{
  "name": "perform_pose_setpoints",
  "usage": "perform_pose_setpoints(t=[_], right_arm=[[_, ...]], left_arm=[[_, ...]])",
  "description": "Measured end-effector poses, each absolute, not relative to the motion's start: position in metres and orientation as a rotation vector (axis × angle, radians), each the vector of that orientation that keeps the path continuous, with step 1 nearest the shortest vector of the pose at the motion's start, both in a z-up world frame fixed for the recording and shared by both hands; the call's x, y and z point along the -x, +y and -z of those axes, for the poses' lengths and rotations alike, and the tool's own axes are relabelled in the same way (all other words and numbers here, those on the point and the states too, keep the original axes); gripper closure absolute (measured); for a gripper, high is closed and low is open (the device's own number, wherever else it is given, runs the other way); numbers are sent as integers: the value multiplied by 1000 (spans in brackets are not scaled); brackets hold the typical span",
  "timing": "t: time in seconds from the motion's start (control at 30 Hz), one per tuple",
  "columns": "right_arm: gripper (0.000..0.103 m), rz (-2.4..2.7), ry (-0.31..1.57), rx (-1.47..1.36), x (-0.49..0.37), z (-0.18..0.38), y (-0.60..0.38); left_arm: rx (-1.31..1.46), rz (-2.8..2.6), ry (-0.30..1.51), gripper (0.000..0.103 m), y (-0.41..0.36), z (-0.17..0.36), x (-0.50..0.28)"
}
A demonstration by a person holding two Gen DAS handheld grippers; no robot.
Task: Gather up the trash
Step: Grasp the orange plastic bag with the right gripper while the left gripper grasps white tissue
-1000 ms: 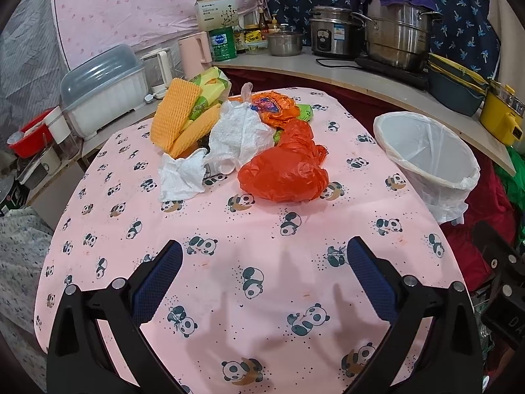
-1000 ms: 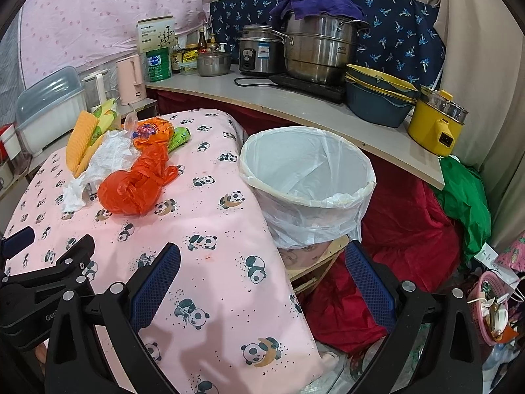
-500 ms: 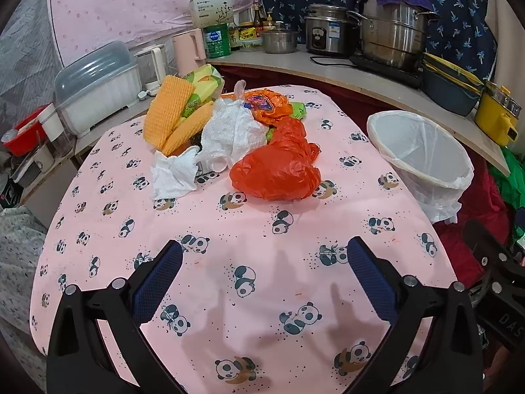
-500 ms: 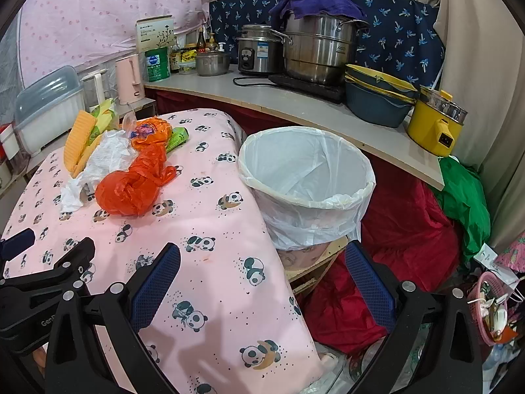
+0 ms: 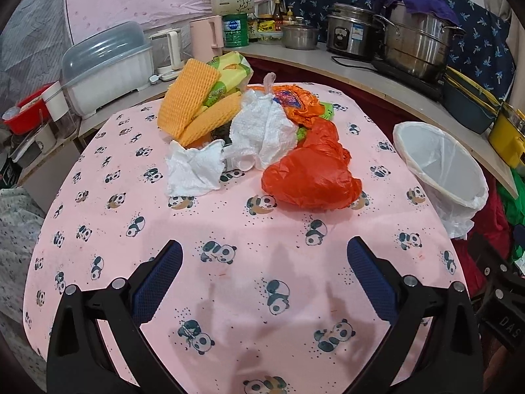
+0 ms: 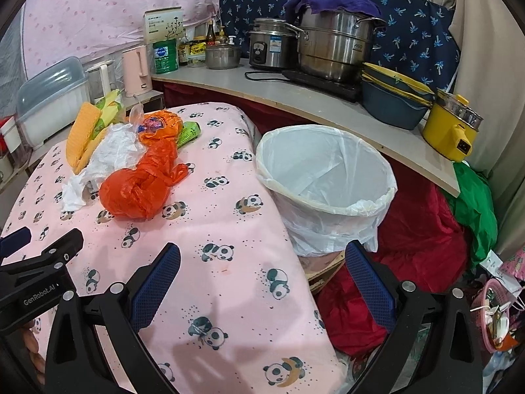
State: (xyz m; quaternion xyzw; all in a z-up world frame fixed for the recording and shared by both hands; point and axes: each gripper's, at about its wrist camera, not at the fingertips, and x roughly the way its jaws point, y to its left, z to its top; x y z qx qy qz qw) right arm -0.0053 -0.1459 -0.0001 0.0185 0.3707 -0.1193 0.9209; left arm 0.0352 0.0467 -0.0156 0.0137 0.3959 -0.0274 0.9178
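Hovering over the pink cloth point(image 5: 249, 236), both grippers point(image 5: 264, 269) point(image 6: 262, 271) are gaping wide, empty — trash point(image 5: 308, 177) is lying heaped ahead, bin point(image 6: 328, 197) standing beside the table.

Left gripper point(image 5: 264, 282) slightly nearer the trash pile point(image 5: 256, 138).

"GenRobot.AI" stands in white on the left gripper point(image 6: 39, 256)'s black body, left of the bin point(image 6: 325, 184)

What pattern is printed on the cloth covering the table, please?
Small pandas on a pink ground cover the tablecloth. The left wrist view shows it best.
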Motion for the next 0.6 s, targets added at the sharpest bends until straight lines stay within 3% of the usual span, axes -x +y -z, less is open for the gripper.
perform_pose_setpoints(t=[0.3, 0.6], right_arm=[[8, 105, 769, -68, -47, 2, -105], [20, 35, 814, -32, -98, 18, -59]], left_arm=[[6, 13, 817, 7, 98, 22, -75], [-3, -11, 836, 7, 122, 39, -113]])
